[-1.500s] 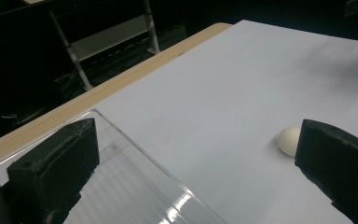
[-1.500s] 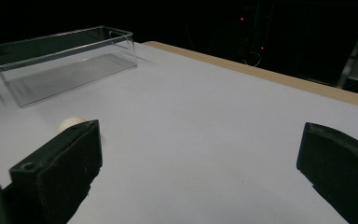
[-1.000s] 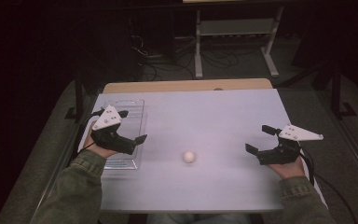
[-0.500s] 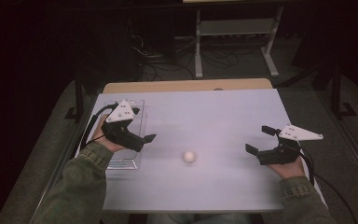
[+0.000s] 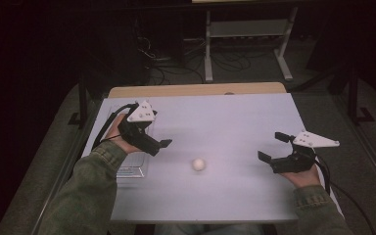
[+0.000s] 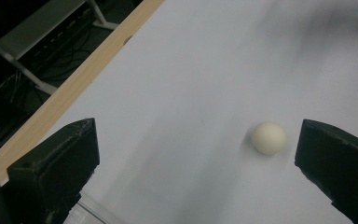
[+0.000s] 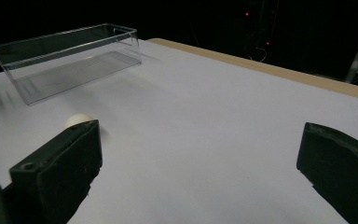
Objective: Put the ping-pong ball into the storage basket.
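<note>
On the white table (image 5: 235, 122), a cream ball (image 5: 199, 164) is flanked by two grippers — left gripper (image 5: 162, 147), right gripper (image 5: 273, 147) — both spread wide, nothing grasped.

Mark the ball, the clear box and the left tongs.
ball (image 5: 199, 164), high view, middle of its top
clear box (image 7: 65, 49), right gripper view, near wall
left tongs (image 5: 162, 145), high view, between the tips

Olive-green sleeves (image 5: 85, 191) cover both forearms; each black gripper, left (image 5: 159, 145) and right (image 5: 273, 147), carries a pale three-cornered plate and trails a black cable.
</note>
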